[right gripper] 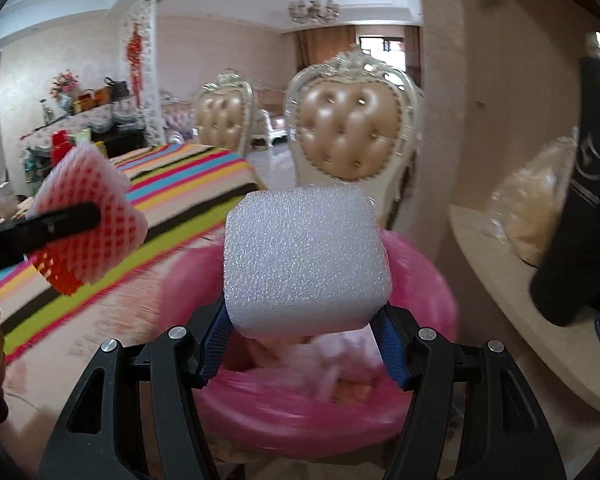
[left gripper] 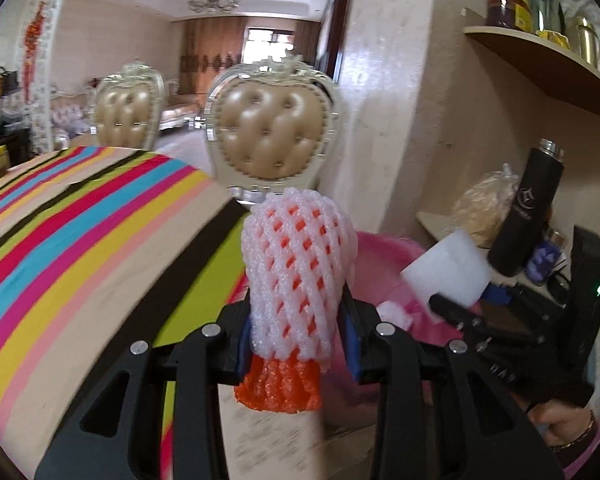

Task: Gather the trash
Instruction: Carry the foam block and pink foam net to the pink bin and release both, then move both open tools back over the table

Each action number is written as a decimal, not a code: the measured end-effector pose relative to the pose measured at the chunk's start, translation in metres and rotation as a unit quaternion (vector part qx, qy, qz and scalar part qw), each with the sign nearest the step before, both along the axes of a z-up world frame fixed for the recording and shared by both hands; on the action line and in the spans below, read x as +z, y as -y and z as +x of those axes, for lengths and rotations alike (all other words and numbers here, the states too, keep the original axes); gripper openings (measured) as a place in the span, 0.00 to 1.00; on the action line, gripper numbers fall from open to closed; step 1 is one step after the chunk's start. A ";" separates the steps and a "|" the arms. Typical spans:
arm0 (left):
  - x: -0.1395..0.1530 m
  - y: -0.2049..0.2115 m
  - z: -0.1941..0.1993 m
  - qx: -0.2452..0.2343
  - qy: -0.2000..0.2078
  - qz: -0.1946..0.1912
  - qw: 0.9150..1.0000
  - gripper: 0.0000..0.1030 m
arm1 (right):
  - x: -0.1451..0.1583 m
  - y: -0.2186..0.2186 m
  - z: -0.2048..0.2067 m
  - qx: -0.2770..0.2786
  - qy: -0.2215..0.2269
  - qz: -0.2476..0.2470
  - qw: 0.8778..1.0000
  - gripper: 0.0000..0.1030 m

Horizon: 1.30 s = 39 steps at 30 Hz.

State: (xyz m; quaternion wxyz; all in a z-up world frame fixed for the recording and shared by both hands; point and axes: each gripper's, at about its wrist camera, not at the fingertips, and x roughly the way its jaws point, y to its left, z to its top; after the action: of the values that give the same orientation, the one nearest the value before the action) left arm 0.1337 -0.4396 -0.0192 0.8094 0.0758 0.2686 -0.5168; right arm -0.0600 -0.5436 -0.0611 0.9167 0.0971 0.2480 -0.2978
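A: What is the left gripper (left gripper: 298, 344) carrying?

B: It is clamping a foam fruit net (left gripper: 296, 280), white mesh over an orange one, with the orange end sticking out near the camera. The blue pads are pressing on the net from both sides. In the right wrist view the same net (right gripper: 88, 216) is showing at the left, with one black finger lying across it.

A: And the right gripper (right gripper: 304, 332)?

B: It is gripping a white foam block (right gripper: 306, 260); its jaws are standing wide, pressing the block's lower sides. From the left wrist view the block (left gripper: 448, 270) is showing to the right of the net.

A: Where is the trash sitting?

B: Both pieces are hanging in the air. The block is hanging right over a pink bin (right gripper: 428, 292) with a pink bag in it, and the net is just to the left of the bin, near the edge of the table with the striped cloth (left gripper: 80, 232).

A: Anything farther out?

B: Two padded chairs (left gripper: 272, 128) are standing at the far side, and a black flask (left gripper: 528, 208) is standing on a ledge at the right.
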 end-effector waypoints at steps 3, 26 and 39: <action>-0.004 0.022 -0.003 -0.022 -0.012 0.000 1.000 0.35 | -0.010 0.011 -0.003 -0.009 -0.012 0.004 1.000 0.60; 0.001 -0.003 0.047 0.088 -0.001 -0.005 0.996 0.95 | -0.008 0.002 -0.010 0.004 -0.002 0.018 1.000 0.79; -0.007 -0.143 0.103 0.221 0.019 0.053 0.974 0.95 | 0.009 -0.093 0.069 0.132 -0.019 -0.003 0.991 0.79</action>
State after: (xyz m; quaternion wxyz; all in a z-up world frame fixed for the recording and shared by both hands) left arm 0.2368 -0.2963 -0.0265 0.9035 0.0671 0.2899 -0.3085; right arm 0.0088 -0.4509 -0.0522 0.9434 0.0552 0.2751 -0.1766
